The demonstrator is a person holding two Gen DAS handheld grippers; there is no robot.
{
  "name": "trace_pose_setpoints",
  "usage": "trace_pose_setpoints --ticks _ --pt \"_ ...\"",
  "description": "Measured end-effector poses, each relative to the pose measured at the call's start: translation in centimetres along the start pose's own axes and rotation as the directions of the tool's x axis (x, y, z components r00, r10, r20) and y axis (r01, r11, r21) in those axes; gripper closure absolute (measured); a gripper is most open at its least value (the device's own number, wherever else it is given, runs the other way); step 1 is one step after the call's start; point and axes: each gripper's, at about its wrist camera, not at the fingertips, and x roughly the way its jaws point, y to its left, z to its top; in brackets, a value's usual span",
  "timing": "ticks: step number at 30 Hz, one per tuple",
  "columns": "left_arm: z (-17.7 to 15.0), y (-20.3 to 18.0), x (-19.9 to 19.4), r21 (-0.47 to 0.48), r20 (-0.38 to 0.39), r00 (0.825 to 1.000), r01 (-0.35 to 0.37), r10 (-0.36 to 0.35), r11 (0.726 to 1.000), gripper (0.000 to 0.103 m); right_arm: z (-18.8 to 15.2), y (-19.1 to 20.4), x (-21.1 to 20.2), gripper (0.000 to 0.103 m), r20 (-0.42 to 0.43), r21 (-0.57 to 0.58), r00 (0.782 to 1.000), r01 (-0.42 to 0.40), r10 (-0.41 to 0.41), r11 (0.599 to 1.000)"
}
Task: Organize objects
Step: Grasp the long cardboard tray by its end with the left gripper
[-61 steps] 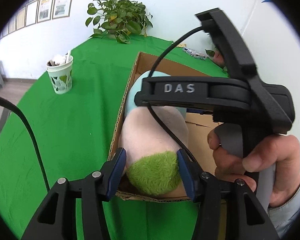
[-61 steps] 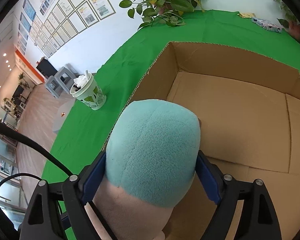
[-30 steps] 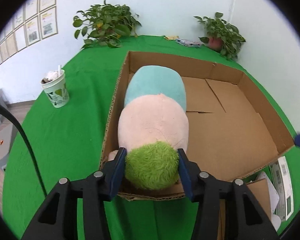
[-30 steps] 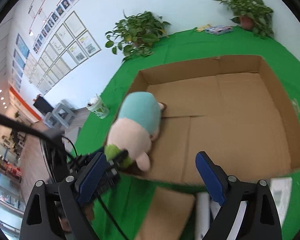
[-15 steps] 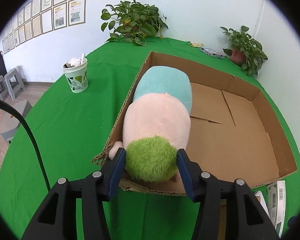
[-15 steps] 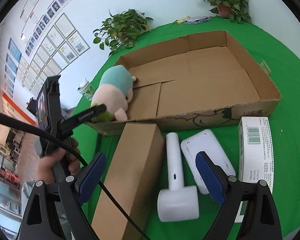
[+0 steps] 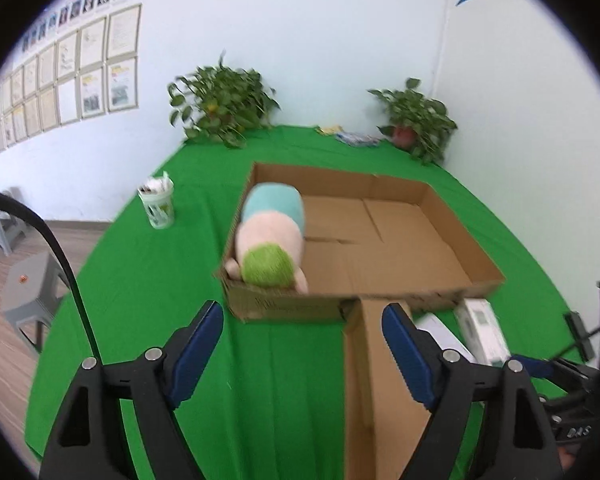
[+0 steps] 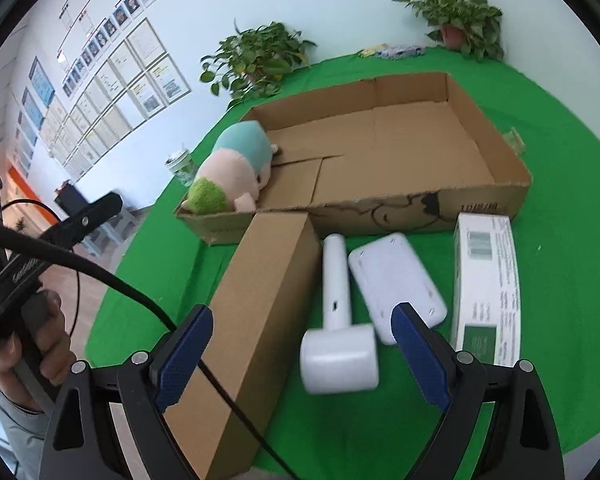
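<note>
A plush toy (image 7: 270,236) with teal, pink and green parts lies in the near left corner of an open cardboard box (image 7: 440,208); both also show in the right wrist view, the toy (image 8: 230,170) and the box (image 8: 480,132). My left gripper (image 7: 302,344) is open and empty, pulled back in front of the box. My right gripper (image 8: 300,350) is open and empty above a white hammer-shaped item (image 8: 338,320). Beside it lie a long brown carton (image 8: 260,312), a white flat device (image 8: 396,280) and a white printed box (image 8: 488,284).
A paper cup (image 7: 157,204) stands on the green table (image 7: 148,280) left of the box. Potted plants (image 7: 224,106) stand at the far edge, with small packets (image 7: 350,136) near them. A grey stool (image 7: 28,292) is on the floor at left.
My left gripper has let go of the plush toy's green end, opened and drawn back from the box. My right gripper has moved closer over the white items.
</note>
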Motion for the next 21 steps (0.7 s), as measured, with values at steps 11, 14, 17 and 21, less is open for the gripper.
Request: trace_pose_setpoints --ticks 11,14,17,21 --pt "-6.1 -1.7 4.8 -0.096 -0.233 0.929 0.272 -0.288 0.957 0.036 -7.3 3.9 0.0 0.012 -0.182 -0.033 0.956 -0.238 0.228 0.971" --pt "-7.9 -3.1 5.4 -0.107 -0.278 0.894 0.336 -0.353 0.936 0.052 -8.8 4.7 0.7 0.012 -0.212 -0.069 0.956 -0.219 0.200 0.973" --pt "-9.0 -5.0 5.7 -0.075 -0.300 0.874 0.379 -0.383 0.922 0.060 -9.5 4.5 0.6 0.012 -0.210 -0.074 0.961 -0.199 0.180 0.977" --pt "-9.1 -6.1 5.3 -0.079 -0.289 0.840 0.458 -0.460 0.886 0.060 -9.8 3.2 -0.1 0.012 -0.203 -0.050 0.967 -0.167 0.153 0.985"
